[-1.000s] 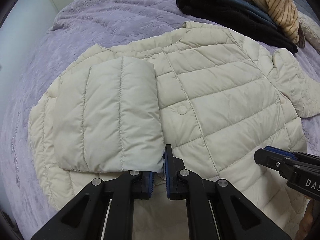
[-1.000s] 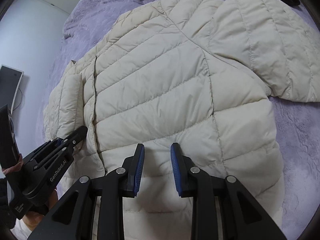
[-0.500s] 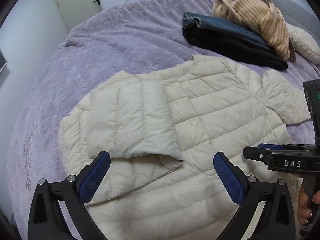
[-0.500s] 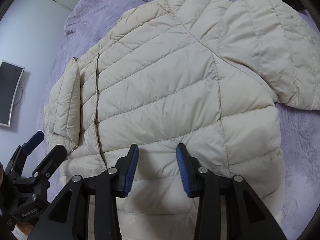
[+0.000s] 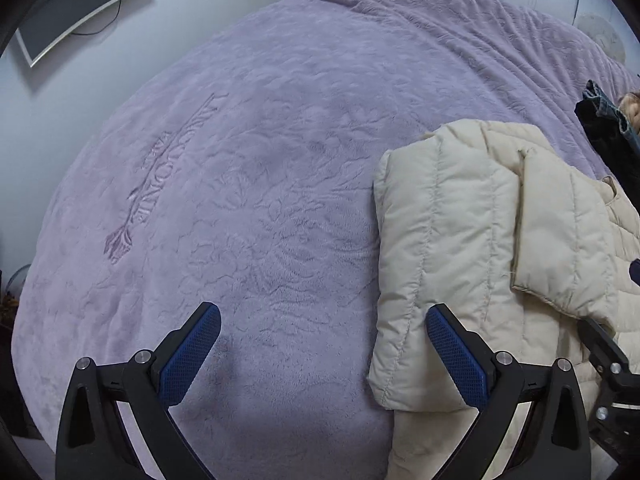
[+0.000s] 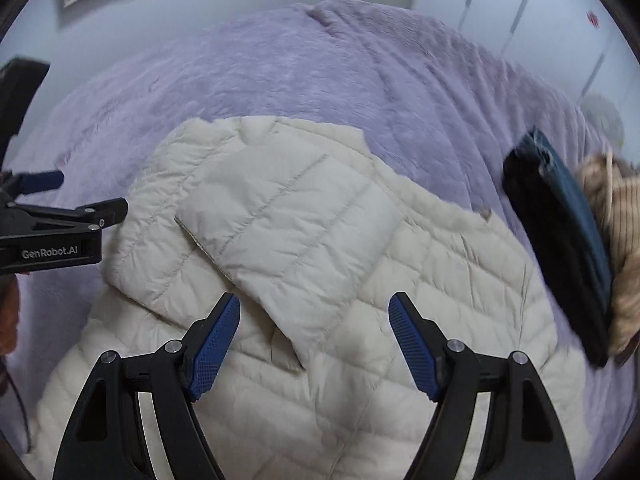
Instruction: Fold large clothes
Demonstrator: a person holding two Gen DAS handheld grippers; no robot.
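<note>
In the left wrist view, the left gripper (image 5: 320,354) hangs over the bed with the soft lilac plush blanket (image 5: 248,184). Its two black fingers with blue ribbed pads (image 5: 192,354) are spread as wide as they go, and nothing is between them except bare blanket. The right finger stands just in front of the edge of the cream quilted puffer jacket (image 5: 452,240), which lies on the right part of the bed. A folded sleeve (image 5: 560,232) rests on top of the jacket body. At the far right edge a dark garment is partly seen. A curved monitor (image 5: 80,4) hangs on the pale wall.

In the right wrist view, the right gripper (image 6: 314,350) is above the jacket (image 6: 440,280). Its fingers (image 6: 214,344) are apart and opening, and they pinch nothing; the jacket lies below them. The sleeve (image 6: 288,224) lies folded across the chest. The left gripper (image 6: 80,192) shows at the left, beside the jacket's edge. At the right, a stack of folded dark clothes (image 6: 560,240) and a tan striped garment (image 6: 620,232) lie on the blanket (image 6: 320,60), apart from the jacket.
</note>
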